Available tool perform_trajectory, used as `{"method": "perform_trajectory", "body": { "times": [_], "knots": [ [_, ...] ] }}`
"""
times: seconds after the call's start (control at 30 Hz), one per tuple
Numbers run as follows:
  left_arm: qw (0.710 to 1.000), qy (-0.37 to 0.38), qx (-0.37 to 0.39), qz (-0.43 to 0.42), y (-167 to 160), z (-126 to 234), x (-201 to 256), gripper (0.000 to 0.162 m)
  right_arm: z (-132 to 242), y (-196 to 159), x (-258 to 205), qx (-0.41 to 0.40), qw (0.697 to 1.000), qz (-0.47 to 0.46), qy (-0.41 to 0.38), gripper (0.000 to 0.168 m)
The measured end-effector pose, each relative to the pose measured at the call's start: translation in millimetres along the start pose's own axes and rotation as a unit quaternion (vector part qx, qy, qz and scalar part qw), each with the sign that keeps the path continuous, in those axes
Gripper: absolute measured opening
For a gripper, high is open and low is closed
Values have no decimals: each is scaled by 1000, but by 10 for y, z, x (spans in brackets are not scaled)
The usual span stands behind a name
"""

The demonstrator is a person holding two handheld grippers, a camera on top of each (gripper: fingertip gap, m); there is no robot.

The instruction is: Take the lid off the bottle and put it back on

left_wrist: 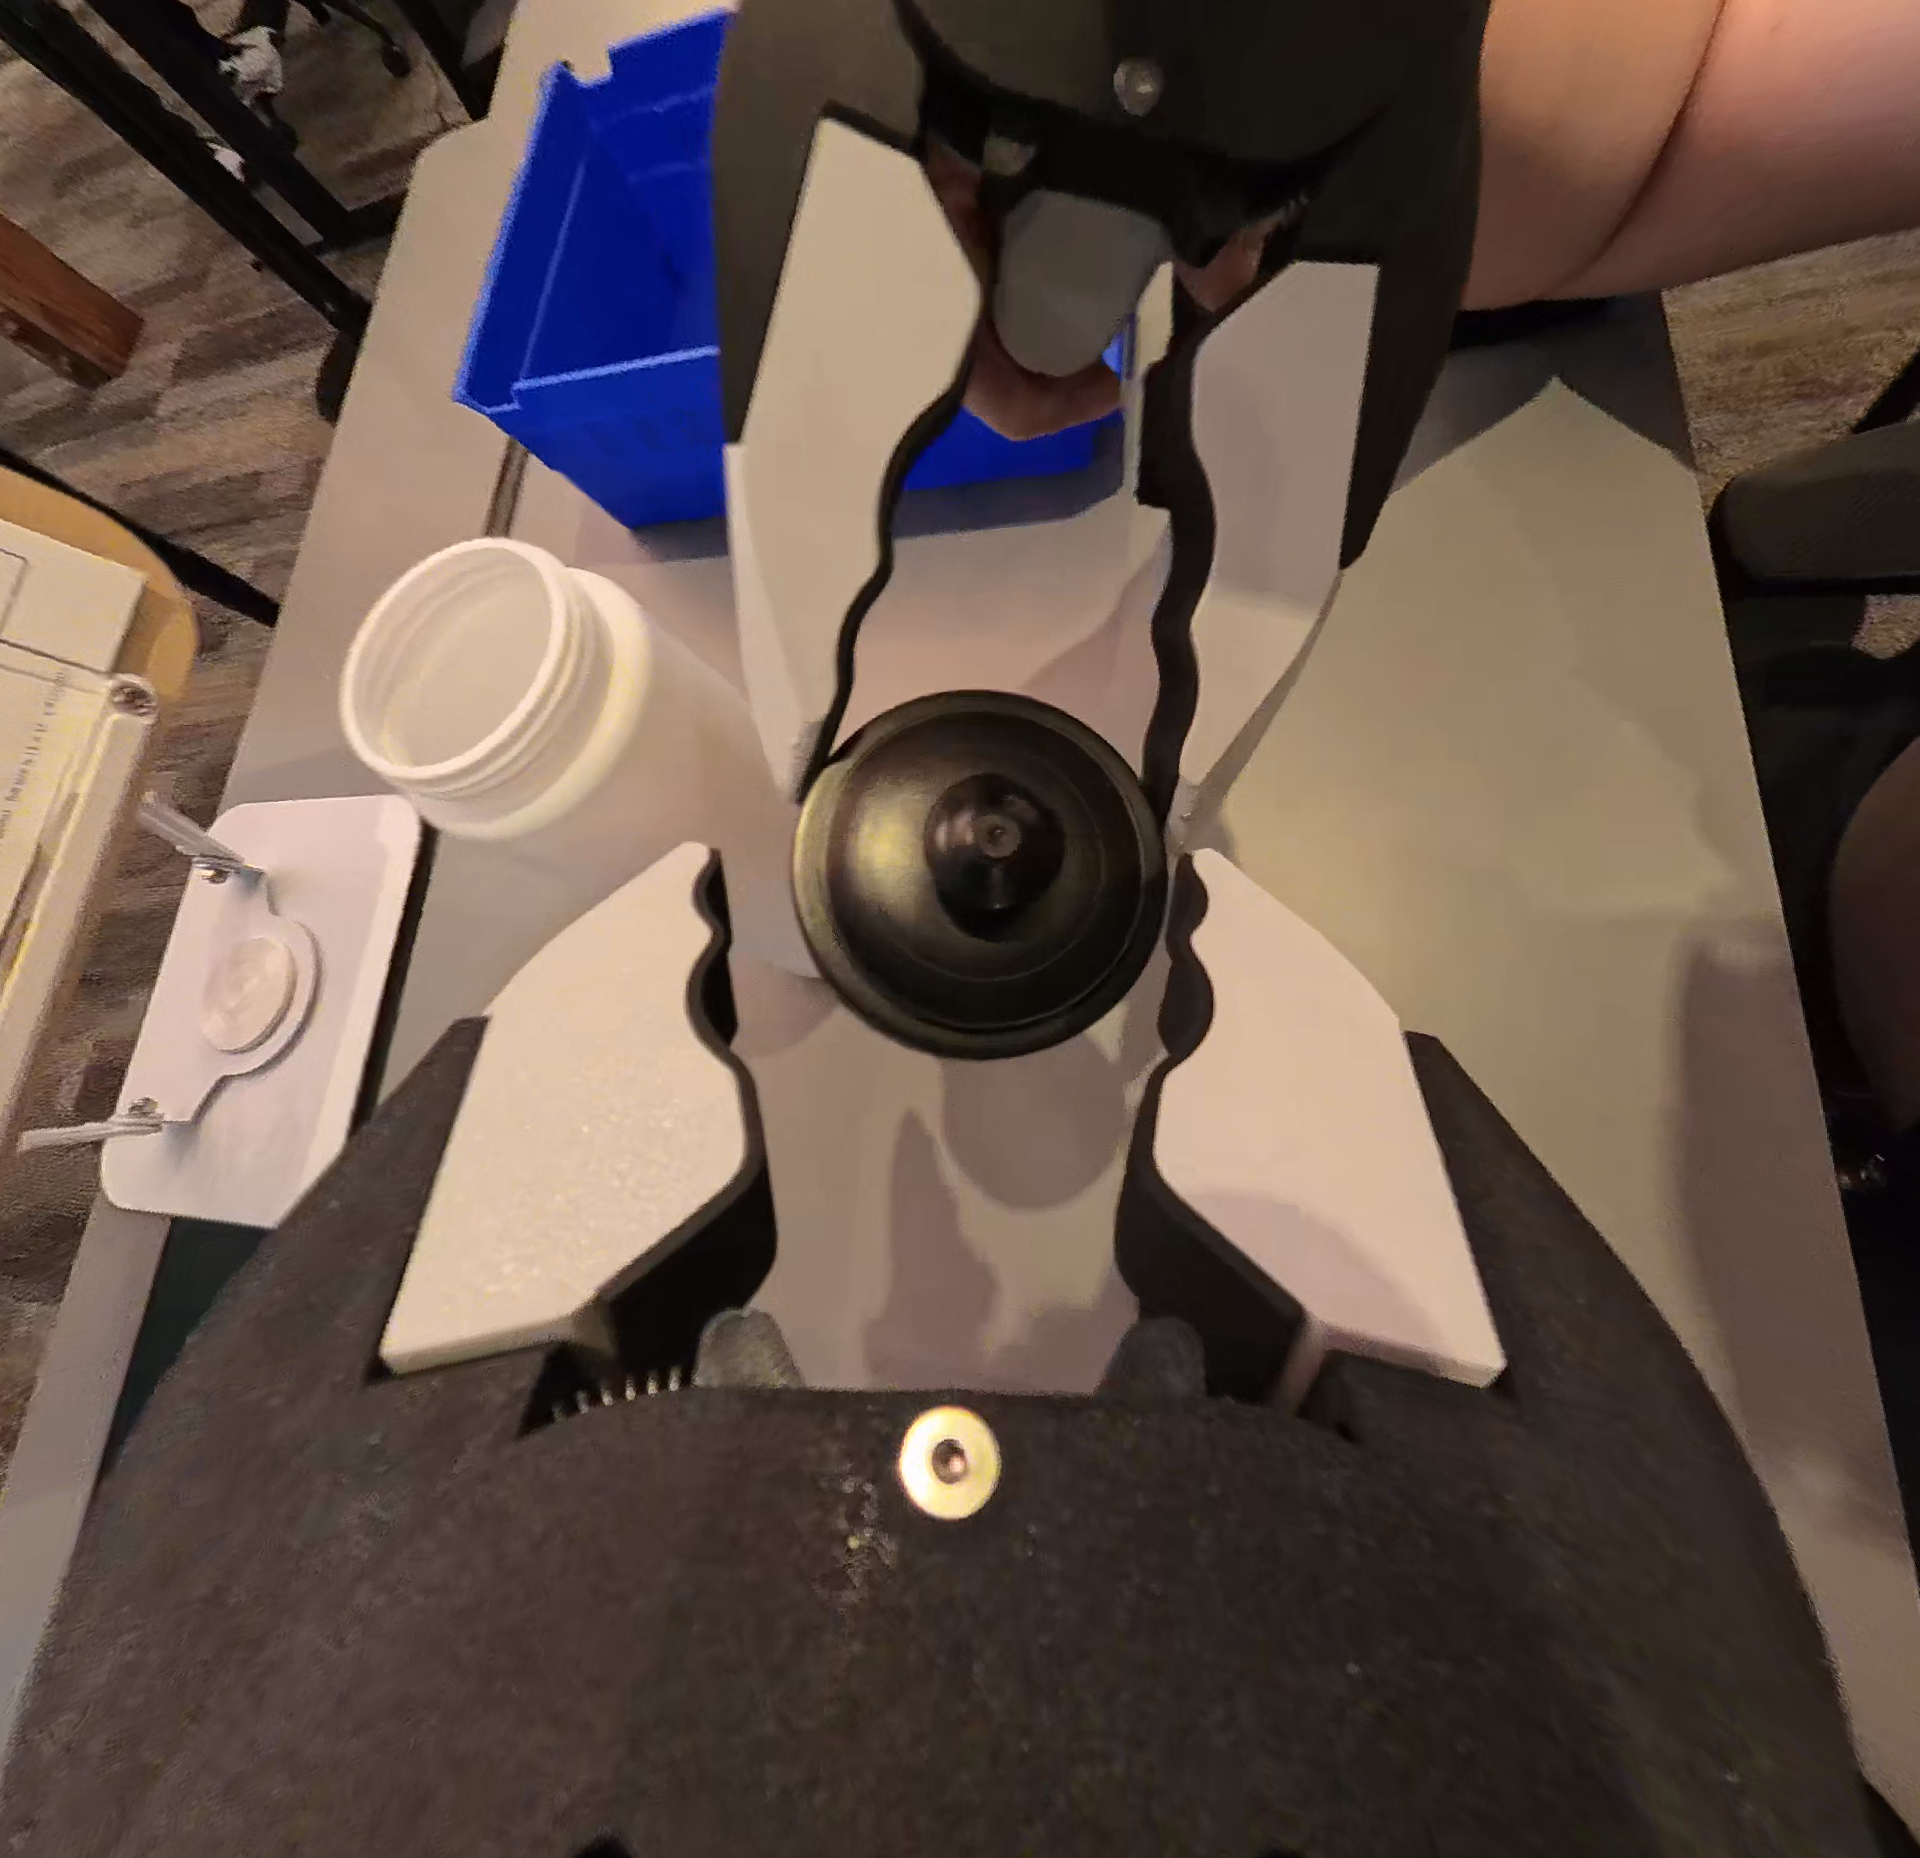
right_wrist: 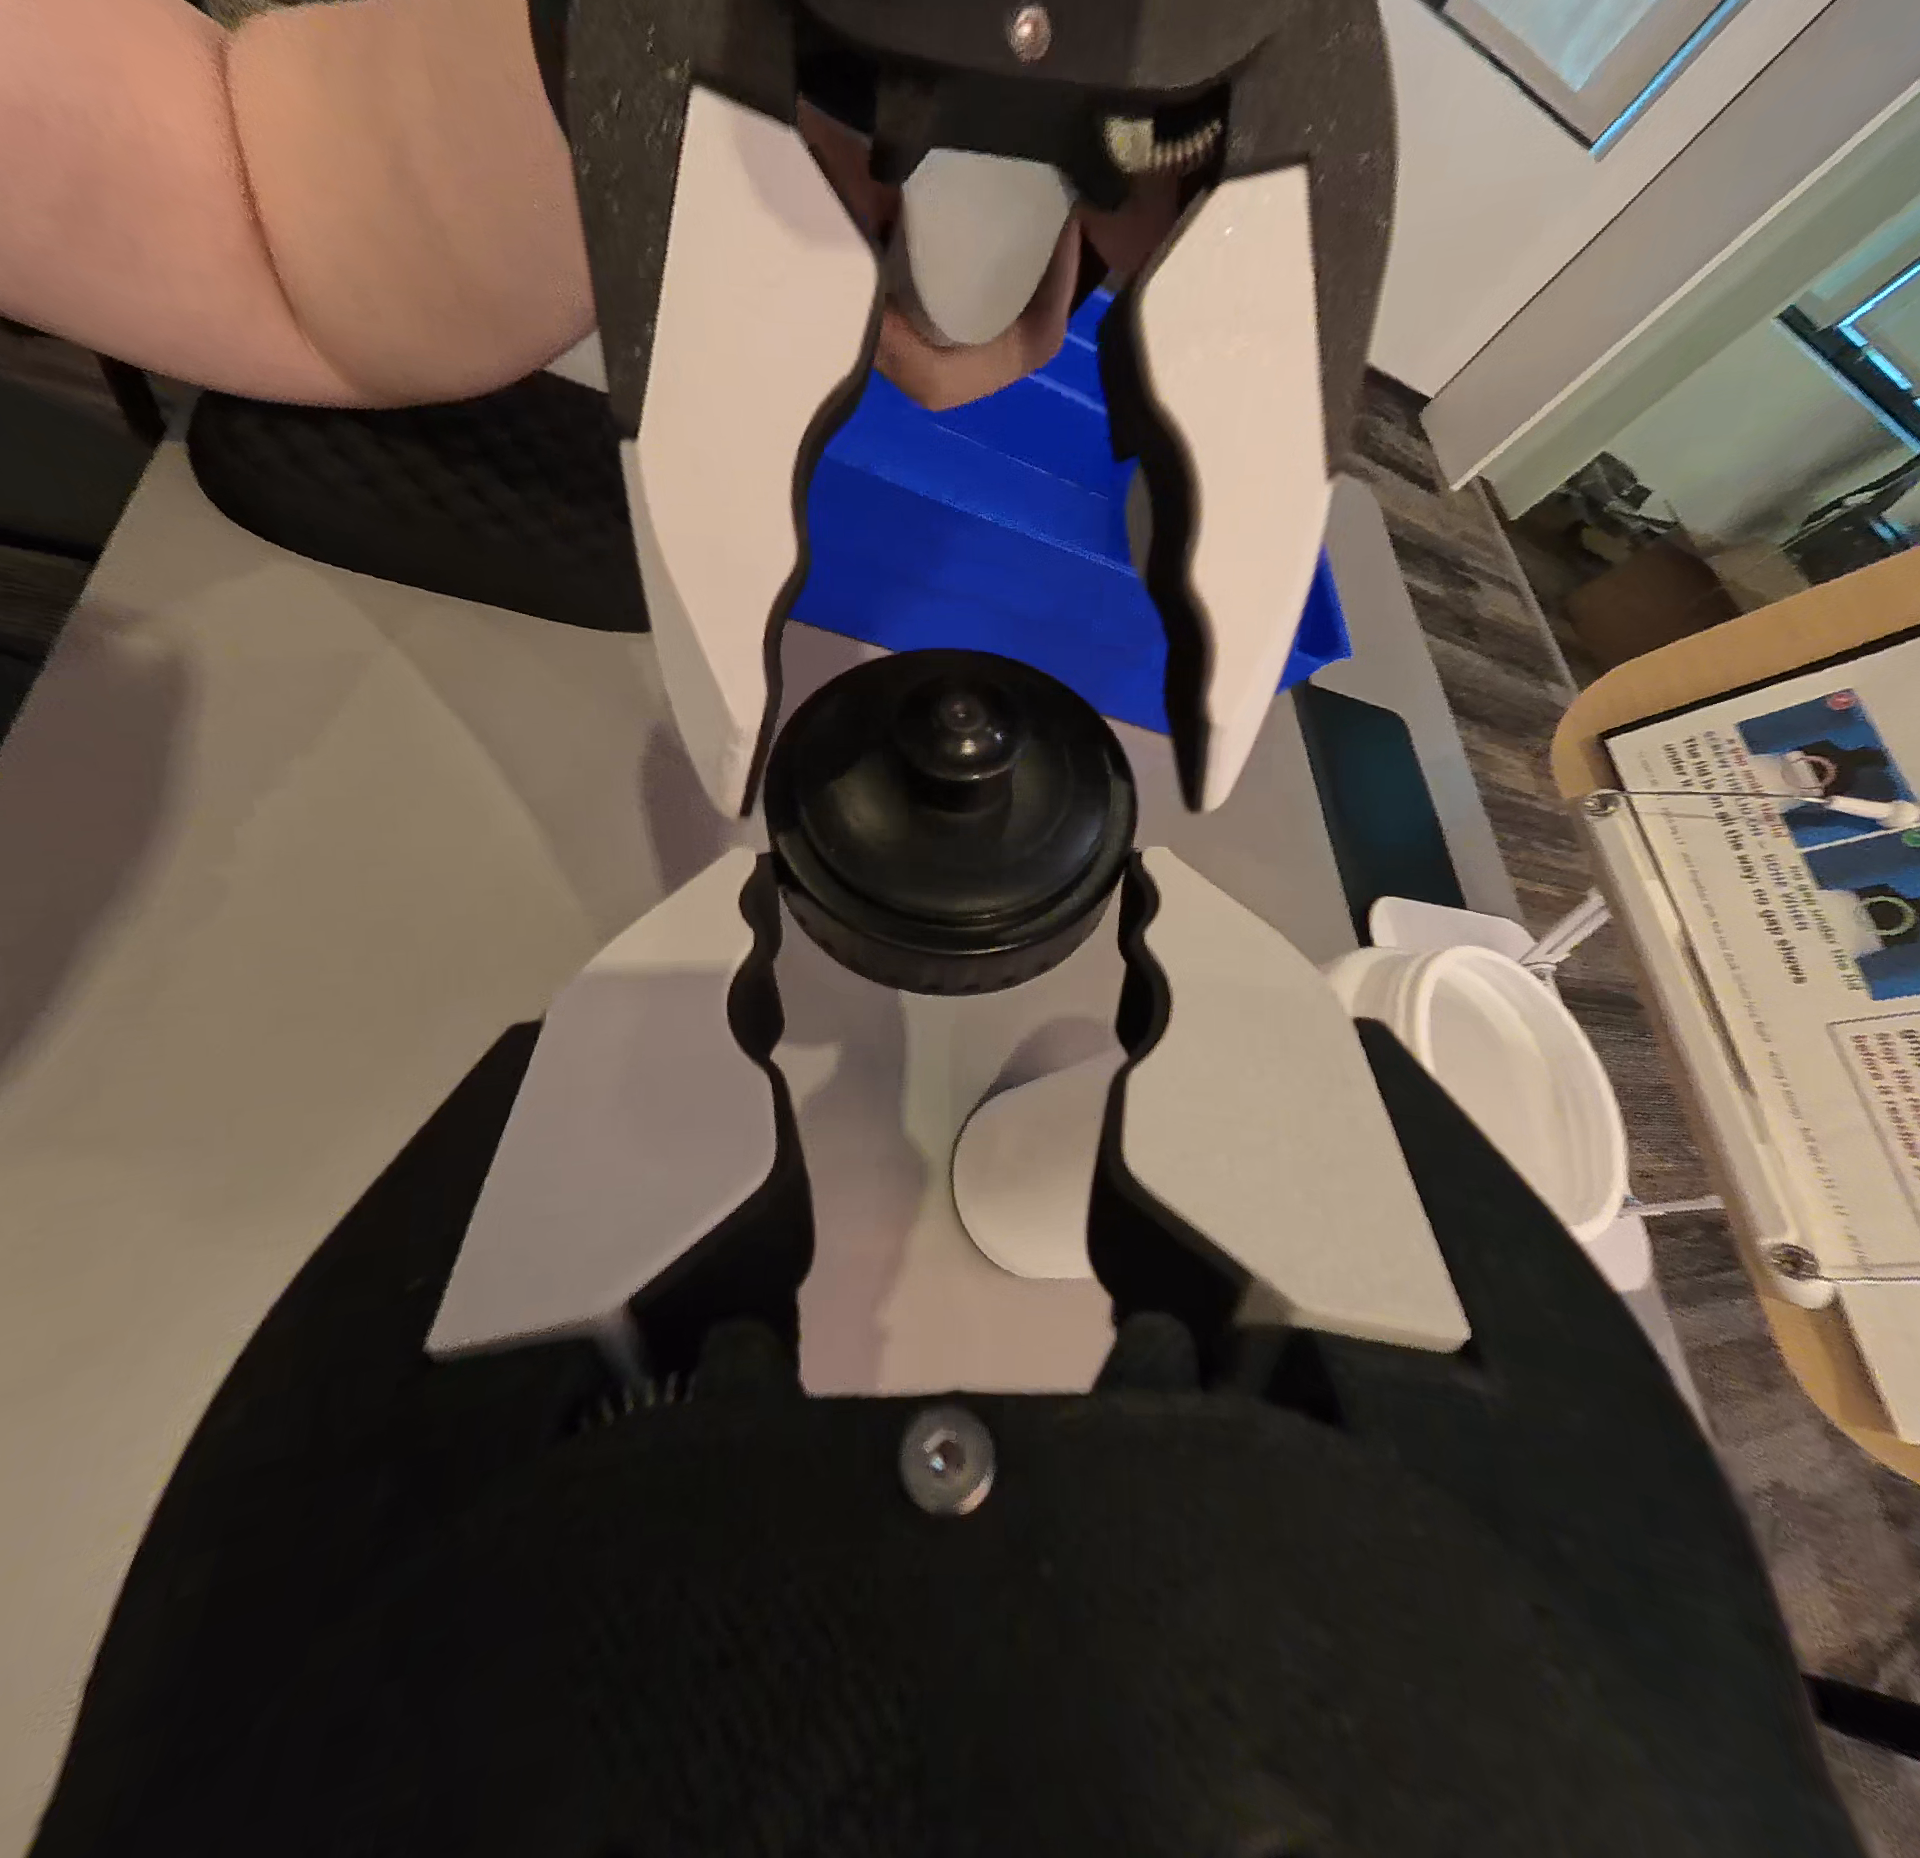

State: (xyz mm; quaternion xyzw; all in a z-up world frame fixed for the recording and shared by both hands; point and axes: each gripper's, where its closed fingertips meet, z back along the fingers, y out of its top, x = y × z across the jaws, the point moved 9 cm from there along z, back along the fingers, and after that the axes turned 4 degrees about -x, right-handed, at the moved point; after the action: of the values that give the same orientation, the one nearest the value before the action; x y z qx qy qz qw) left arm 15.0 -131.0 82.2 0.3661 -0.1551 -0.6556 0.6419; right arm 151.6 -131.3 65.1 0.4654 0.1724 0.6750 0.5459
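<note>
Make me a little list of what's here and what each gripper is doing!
lid: black, with a spout, off the bottle
right gripper: shut on the lid's sides
left gripper: open, fingers either side of the lid
bottle: white, uncapped, lying on its side on the table
behind: blue bin

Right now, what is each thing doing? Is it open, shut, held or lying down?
Lid: off the bottle, held in the air.
Bottle: open, lying on its side on the table.
Right gripper: shut on the lid.
Left gripper: open, its fingers either side of the lid, with a gap.
Blue bin: upright; the part that shows is empty.
</note>
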Motion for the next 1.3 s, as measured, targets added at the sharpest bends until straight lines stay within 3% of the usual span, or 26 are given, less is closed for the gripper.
{"method": "perform_trajectory", "body": {
  "times": [0.17, 0.3, 0.43, 0.53, 0.6, 0.8, 0.87, 0.93, 1.13, 1.3],
  "knots": [
    [998, 29, 50, 25, -30, 204, -128, 95, 213, 28, 104, -8, 998, 16, -61, 64],
    [981, 102, 149, 67, -65, 174, -333, 102, 623, -12, 374, 27, 990, -29, -136, 65],
    [939, 161, 260, 159, -208, -266, -489, 100, 934, -186, 650, 69, 975, -103, -184, 65],
    [921, 222, 229, 221, -389, -687, -565, 114, 1003, -331, 800, 84, 968, -145, -189, 65],
    [916, 236, 229, 229, -459, -879, -558, 115, 1005, -394, 858, 92, 966, -164, -177, 65],
    [925, 230, 218, 210, -476, -1253, -570, 113, 973, -472, 928, 91, 965, -197, -147, 65],
    [926, 220, 227, 209, -485, -1302, -588, 106, 953, -488, 936, 91, 965, -205, -135, 65],
    [935, 187, 233, 193, -487, -1341, -573, 89, 911, -507, 941, 89, 966, -211, -119, 65],
    [949, 85, 255, 166, -402, -1385, -432, 87, 693, -545, 887, 48, 976, -206, -61, 65],
    [955, 76, 248, 141, -337, -1380, -320, 87, 588, -483, 769, 12, 982, -189, -18, 65]
  ]
}}
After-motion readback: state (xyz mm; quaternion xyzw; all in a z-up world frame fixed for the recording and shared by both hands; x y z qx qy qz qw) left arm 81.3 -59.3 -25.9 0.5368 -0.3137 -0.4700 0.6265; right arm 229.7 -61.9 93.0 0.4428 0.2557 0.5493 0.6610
